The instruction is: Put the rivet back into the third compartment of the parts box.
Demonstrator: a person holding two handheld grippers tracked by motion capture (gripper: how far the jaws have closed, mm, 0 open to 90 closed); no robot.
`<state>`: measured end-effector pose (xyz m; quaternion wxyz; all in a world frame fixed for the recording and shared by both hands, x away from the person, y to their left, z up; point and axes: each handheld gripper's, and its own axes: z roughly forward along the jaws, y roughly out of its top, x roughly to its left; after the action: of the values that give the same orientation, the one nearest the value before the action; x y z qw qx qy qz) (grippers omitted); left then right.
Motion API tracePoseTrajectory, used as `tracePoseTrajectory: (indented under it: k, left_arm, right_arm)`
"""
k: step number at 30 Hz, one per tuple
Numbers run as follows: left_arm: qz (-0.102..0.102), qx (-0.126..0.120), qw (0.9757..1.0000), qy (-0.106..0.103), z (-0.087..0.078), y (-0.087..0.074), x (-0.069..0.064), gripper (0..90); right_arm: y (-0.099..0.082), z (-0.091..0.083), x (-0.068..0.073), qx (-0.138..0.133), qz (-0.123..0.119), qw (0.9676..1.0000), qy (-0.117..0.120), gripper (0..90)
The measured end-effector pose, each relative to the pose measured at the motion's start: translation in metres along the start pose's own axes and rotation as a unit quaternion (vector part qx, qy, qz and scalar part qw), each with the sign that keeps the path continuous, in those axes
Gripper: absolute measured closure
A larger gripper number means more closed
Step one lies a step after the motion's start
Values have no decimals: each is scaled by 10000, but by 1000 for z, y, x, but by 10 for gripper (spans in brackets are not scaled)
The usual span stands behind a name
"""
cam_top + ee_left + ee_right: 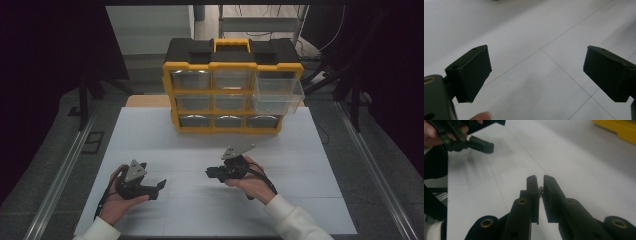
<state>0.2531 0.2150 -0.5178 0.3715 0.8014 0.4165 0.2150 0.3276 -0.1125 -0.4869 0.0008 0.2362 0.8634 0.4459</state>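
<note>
Two hand-held grippers low over white surface (300, 150). Left hand-held gripper (537, 72) wide, empty, waiting. Right hand-held gripper (541, 185) nearly closed, tiny part maybe pinched, unclear. Drawer box (232, 85) at 12 o'clock; top-right drawer (277, 92) pulled out, likely ready for filling.

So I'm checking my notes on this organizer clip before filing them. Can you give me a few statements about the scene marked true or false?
1. The left gripper has its jaws wide apart with nothing between them. True.
2. The right gripper is wide open. False: its jaws are nearly together.
3. One clear drawer of the yellow organizer sticks out at the upper right. True.
4. The organizer lies on its side. False: it stands upright, handle on top.
5. Both grippers are over the white table. True.
</note>
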Motion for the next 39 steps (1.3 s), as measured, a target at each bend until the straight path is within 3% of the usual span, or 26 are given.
tracePoseTrajectory:
  k: [13,39]
  left_arm:
    - [-24,-32,10000,3,0,0,0,82]
    - [-13,-28,10000,12,0,0,0,81]
  right_arm:
    - [16,-21,4,-384,-60,9992,77,834]
    - [33,-44,6,-902,-108,9958,93,835]
